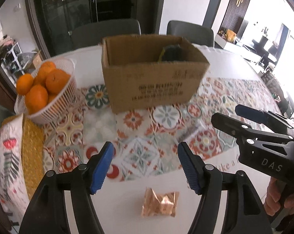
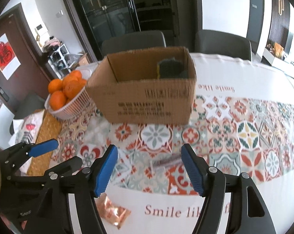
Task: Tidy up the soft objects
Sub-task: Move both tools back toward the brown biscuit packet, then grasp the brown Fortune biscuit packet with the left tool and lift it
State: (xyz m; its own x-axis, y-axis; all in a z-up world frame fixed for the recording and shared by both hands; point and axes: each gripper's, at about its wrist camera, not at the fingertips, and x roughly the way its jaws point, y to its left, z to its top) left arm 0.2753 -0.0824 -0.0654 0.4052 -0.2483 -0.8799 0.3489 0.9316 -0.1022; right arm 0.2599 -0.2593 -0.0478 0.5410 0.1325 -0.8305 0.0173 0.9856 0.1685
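Risk: copper foil packet (image 1: 160, 202) slick, crinkly; could skid on tabletop (image 1: 127, 191) w/ off-centre pinch. Left claw (image 1: 146, 167) & right claw (image 2: 149, 168) both spread, empty.

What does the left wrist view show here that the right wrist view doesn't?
Only the left wrist view: the person's hand on the right tool and the whole copper foil packet. Only the right wrist view: a red paper hanging on the door and the "Smile" lettering. Both: open cardboard box with a dark item inside, basket of oranges, patterned tablecloth, both tools open and empty.
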